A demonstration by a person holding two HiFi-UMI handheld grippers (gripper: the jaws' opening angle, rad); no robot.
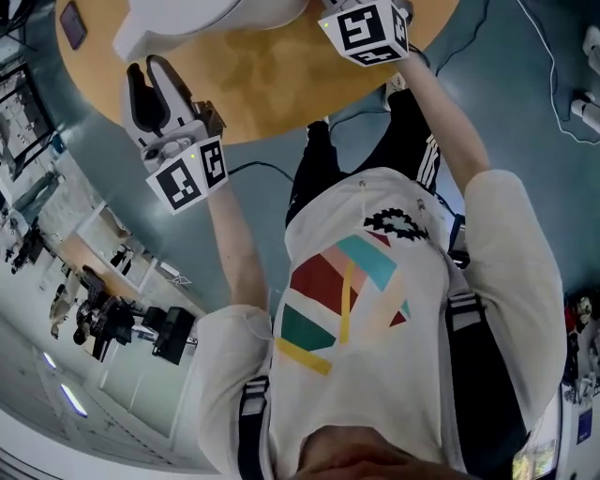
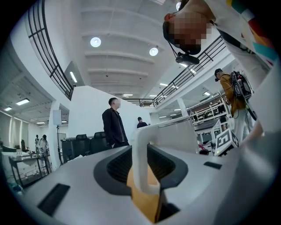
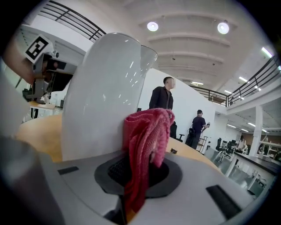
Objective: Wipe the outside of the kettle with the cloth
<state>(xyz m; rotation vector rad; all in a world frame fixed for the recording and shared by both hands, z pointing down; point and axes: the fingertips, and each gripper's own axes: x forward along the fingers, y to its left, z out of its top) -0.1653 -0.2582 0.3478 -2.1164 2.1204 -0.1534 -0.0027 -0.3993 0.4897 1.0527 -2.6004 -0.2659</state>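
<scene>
While left gripper [image 1: 155, 80] jaws clamp one kettle [image 3: 105, 96] handle [image 2: 140, 158], right gripper [image 3: 139, 176] jaws pinching one cloth [image 3: 147, 132]

Head view: kettle [image 1: 211, 19] cut by top edge, only lower part in frame. Right gripper [image 3: 139, 176] jaws lie past that edge; only cube [image 1: 367, 30] shows. Dark flat thing [image 1: 72, 23] on table [image 1: 272, 84] too small to name, partly cut off.

Left gripper view: handle [image 2: 141, 158] between jaws of left gripper [image 2: 147, 184], lower end lost in gap.

Right gripper view: cloth [image 3: 145, 140] lower end vanishes between jaws. Kettle base hidden behind gripper body. Left gripper jaws hidden behind kettle. Far figures [image 3: 241, 143] too small to make out.
</scene>
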